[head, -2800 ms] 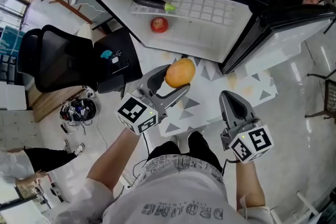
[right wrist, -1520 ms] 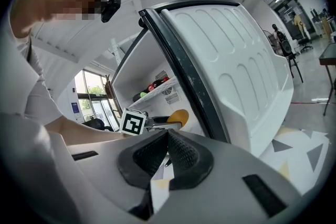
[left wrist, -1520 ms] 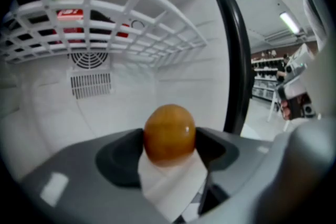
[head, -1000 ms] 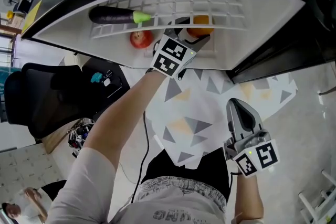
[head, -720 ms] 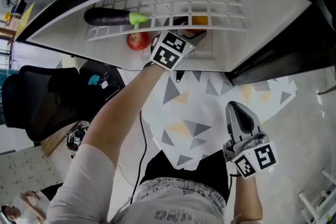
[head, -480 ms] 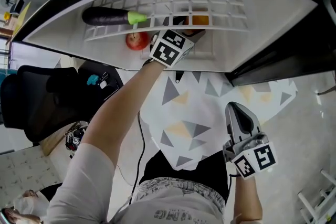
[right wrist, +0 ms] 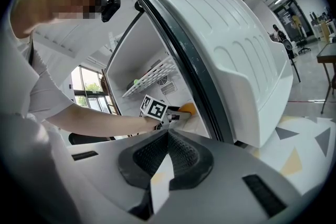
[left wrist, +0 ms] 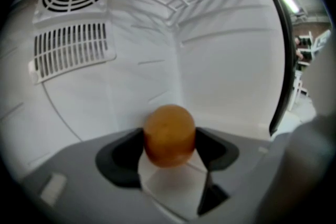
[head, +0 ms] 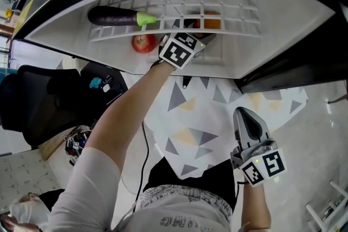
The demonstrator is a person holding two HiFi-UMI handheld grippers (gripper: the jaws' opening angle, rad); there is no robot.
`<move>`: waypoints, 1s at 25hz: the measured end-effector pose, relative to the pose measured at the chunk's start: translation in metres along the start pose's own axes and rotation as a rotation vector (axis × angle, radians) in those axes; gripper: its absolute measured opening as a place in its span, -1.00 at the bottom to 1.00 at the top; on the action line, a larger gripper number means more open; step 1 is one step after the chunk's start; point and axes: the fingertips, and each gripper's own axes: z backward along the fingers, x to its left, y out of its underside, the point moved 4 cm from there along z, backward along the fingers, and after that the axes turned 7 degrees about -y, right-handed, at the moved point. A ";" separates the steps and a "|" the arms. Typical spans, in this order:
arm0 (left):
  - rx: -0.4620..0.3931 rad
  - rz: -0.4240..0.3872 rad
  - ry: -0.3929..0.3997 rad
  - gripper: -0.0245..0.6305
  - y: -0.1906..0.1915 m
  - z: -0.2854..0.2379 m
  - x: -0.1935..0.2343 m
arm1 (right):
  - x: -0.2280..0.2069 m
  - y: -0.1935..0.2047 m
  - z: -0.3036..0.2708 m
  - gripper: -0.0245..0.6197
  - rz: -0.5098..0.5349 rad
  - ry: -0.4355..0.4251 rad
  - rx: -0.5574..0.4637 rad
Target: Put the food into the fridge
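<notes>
Peeking through shelf [head: 235, 7] bars: orange [head: 211, 23].

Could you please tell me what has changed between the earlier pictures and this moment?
The left gripper carried the orange from out in front of the fridge into it, under the wire shelf; it still clamps the orange, nothing let go. The right gripper stayed shut, low by the person's body. The eggplant and the apple have not moved.

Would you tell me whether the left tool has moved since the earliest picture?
Yes: the left tool, holding the orange, went from before the fridge to inside, under its wire shelf.
</notes>
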 end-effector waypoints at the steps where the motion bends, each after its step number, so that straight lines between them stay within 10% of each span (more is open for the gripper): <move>1: -0.002 -0.001 0.002 0.05 0.000 -0.001 -0.001 | 0.000 0.000 0.000 -0.92 0.001 0.000 -0.001; 25: -0.008 -0.024 0.034 0.20 -0.001 0.018 -0.009 | 0.014 -0.010 -0.009 -0.92 0.033 0.003 -0.015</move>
